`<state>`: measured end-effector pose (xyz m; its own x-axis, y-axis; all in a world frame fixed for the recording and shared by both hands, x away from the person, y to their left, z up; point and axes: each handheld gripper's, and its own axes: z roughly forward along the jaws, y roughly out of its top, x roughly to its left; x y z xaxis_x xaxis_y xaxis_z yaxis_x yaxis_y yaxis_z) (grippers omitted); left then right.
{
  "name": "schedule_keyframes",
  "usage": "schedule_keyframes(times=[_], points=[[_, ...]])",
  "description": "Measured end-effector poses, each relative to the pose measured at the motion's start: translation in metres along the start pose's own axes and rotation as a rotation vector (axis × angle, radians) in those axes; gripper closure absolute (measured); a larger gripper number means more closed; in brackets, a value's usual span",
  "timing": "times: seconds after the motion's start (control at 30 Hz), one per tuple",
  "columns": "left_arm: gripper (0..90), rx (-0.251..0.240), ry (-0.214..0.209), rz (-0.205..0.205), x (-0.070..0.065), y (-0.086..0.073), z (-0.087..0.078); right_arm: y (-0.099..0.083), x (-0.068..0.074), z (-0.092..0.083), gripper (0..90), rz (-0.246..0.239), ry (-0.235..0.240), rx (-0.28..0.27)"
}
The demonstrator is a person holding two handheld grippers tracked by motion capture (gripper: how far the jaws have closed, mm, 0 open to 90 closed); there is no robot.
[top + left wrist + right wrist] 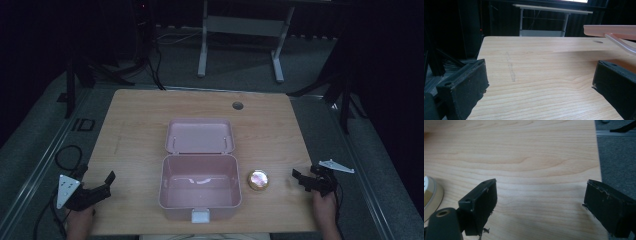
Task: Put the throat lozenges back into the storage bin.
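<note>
An open pink plastic box [165, 186] sits at the middle of the wooden table [135, 130], its lid [200, 135] laid back flat and its inside bare. A round gold tin [258, 180] lies just right of the box. My left gripper [96, 176] rests open near the front left edge, apart from the box. In the left gripper view, its jaws [539, 82] stand wide over bare wood, with the pink lid's edge [609, 30] at the upper right. My right gripper [305, 171] is open to the right of the tin. The right gripper view puts the tin [431, 195] left of those spread jaws [540, 197].
A white latch [201, 216] hangs on the box's front wall. A cable hole [238, 105] sits near the table's far edge. Beyond the table stands a white frame [240, 30] on grey floor. The table's right edge [599, 170] runs close to my right gripper.
</note>
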<state>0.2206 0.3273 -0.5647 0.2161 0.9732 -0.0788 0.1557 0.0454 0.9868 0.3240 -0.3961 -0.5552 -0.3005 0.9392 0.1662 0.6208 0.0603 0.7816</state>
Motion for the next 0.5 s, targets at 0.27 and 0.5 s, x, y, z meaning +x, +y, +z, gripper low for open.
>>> schedule_keyframes(times=[0.27,0.5], points=[[0.4,0.001,0.000,-0.002,0.0002,0.0001,0.0002,0.0017,0.0044,0.0030,12.8,-0.075,0.025,0.061],[0.4,0.001,-0.002,-0.001,0.0001,0.0001,0.0001,0.0081,0.0091,0.0057,11.4,-0.112,0.099,0.167]])
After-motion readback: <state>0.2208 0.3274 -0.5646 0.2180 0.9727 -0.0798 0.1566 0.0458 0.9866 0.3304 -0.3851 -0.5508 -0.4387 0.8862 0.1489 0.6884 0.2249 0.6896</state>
